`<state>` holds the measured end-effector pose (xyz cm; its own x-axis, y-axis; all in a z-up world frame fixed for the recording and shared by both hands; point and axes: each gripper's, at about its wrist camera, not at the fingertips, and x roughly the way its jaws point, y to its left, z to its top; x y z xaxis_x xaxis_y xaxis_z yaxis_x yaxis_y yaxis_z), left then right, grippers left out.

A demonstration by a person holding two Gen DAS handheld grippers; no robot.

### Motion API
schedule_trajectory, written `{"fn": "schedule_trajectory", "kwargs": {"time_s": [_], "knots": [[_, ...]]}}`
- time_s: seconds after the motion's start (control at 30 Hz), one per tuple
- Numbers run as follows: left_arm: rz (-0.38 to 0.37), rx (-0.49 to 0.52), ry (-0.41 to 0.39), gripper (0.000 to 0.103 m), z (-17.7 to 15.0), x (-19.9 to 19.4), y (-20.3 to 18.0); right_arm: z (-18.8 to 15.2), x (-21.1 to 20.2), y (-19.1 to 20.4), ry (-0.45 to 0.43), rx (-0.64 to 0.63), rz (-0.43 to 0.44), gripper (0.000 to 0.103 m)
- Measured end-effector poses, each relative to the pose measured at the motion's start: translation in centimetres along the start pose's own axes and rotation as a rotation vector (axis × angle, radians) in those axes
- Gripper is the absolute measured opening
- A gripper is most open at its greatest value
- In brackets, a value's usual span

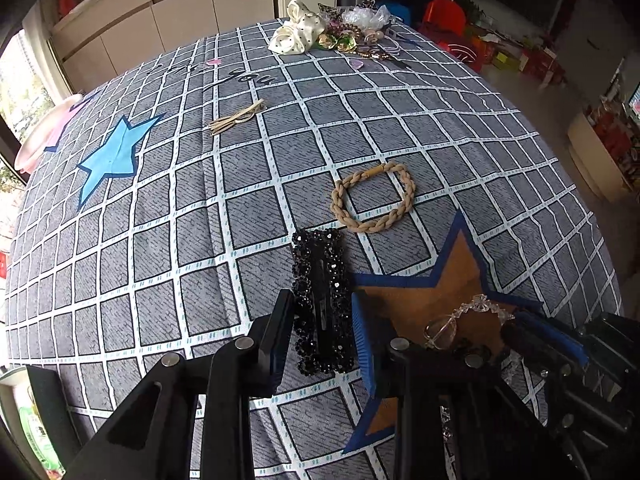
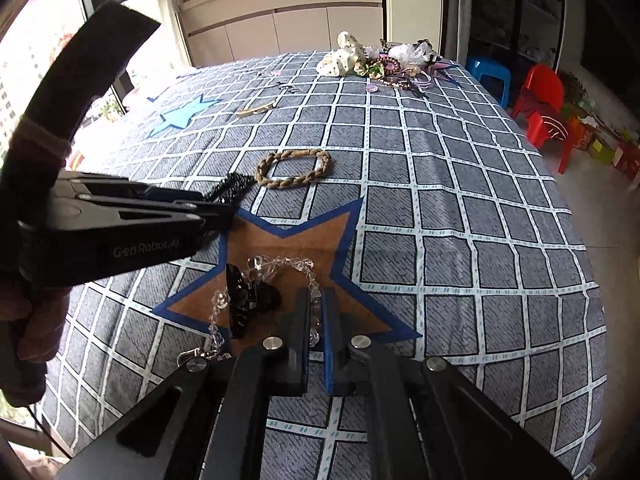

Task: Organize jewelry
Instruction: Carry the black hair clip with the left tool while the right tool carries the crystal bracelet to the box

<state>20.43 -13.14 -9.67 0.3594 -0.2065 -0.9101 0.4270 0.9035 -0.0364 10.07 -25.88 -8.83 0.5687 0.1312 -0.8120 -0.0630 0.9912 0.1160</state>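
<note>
A black beaded hair clip (image 1: 322, 300) lies on the checked cloth between the fingers of my left gripper (image 1: 322, 336), which is open around it; the jaws stand a little apart from its sides. In the right wrist view the left gripper (image 2: 224, 212) is at the left with the clip (image 2: 230, 188) at its tips. My right gripper (image 2: 316, 312) is shut on a clear crystal bead chain (image 2: 280, 264) that lies on the brown star patch (image 2: 304, 236) next to a small black piece (image 2: 248, 300). The chain (image 1: 476, 308) and right gripper (image 1: 532, 336) also show in the left wrist view.
A braided tan bracelet (image 1: 372, 200) lies beyond the clip. A thin tan band (image 1: 236, 118) lies mid-table. A pile of bows and jewelry (image 1: 336, 32) sits at the far edge. A blue star patch (image 1: 114, 156) is at left. Red chairs (image 2: 548, 112) stand beside the table.
</note>
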Motion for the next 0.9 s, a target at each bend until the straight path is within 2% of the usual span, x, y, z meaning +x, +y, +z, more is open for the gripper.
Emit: {"fn": "schedule_trajectory", "kwargs": {"time_s": [0.43,0.9], "knots": [[0.015,-0.076,-0.116,0.037,-5.2,-7.4,2.9,1.4,-4.4,1.7,-0.083,0.019,0.083,0.005],[0.058,-0.176,-0.191,0.037,-13.1,-13.0,6.7,0.3,-7.5,4.6,-0.086,0.016,0.128,0.005]]}}
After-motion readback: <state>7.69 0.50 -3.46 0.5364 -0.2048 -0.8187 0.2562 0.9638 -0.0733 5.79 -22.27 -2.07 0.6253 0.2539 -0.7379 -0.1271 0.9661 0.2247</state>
